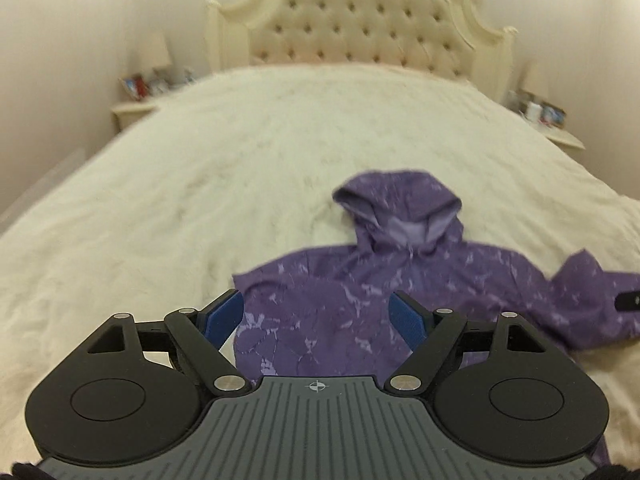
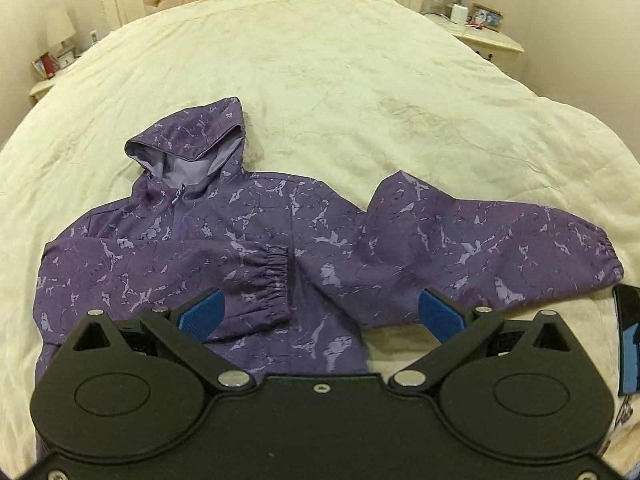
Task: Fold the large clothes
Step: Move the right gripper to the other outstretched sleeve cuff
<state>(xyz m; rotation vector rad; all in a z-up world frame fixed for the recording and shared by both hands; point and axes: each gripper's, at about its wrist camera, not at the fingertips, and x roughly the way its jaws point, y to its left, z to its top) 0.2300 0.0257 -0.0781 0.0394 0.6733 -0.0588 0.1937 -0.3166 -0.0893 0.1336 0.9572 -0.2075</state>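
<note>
A purple marbled hooded jacket (image 2: 256, 232) lies front up on the cream bedspread (image 2: 340, 80), hood pointing to the headboard. Its left sleeve is folded across the chest, elastic cuff (image 2: 272, 276) near the middle. The other sleeve (image 2: 500, 244) stretches out to the right. My right gripper (image 2: 320, 312) is open and empty, hovering over the lower body of the jacket. In the left wrist view the jacket (image 1: 360, 300) lies just ahead, and my left gripper (image 1: 316, 316) is open and empty above its lower left part. That view is blurred.
A tufted cream headboard (image 1: 360, 12) stands at the far end. Nightstands with lamps and small items flank the bed (image 2: 484, 28) (image 2: 48, 64). A dark object with blue (image 2: 630, 340) sits at the right edge by the sleeve cuff.
</note>
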